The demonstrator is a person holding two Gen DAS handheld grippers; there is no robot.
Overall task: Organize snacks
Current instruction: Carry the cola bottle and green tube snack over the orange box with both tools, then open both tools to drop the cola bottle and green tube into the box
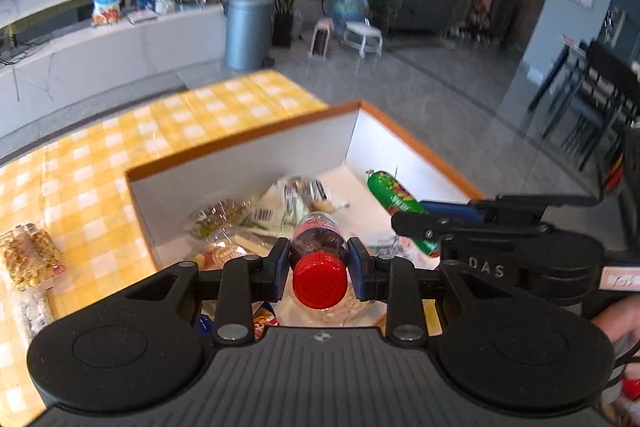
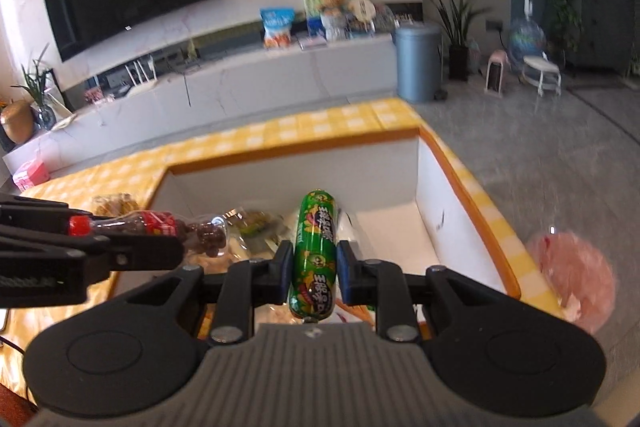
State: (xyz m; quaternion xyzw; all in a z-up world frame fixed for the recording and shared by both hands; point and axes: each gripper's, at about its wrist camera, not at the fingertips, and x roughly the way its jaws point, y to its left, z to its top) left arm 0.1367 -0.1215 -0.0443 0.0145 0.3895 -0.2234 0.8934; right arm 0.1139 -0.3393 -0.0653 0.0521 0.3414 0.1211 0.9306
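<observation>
Your left hand-held gripper (image 1: 319,263) was clamped on a red-capped bottle (image 1: 319,251), your right hand-held gripper (image 2: 313,263) on a green sausage (image 2: 314,251); both pointed lengthwise toward the open box (image 2: 424,163) just below.

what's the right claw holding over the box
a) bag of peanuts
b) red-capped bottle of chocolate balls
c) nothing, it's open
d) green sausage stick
d: in the right wrist view the right claw is clamped on the green sausage stick above the orange-rimmed box; the red-capped bottle sits in the left claw.
</observation>
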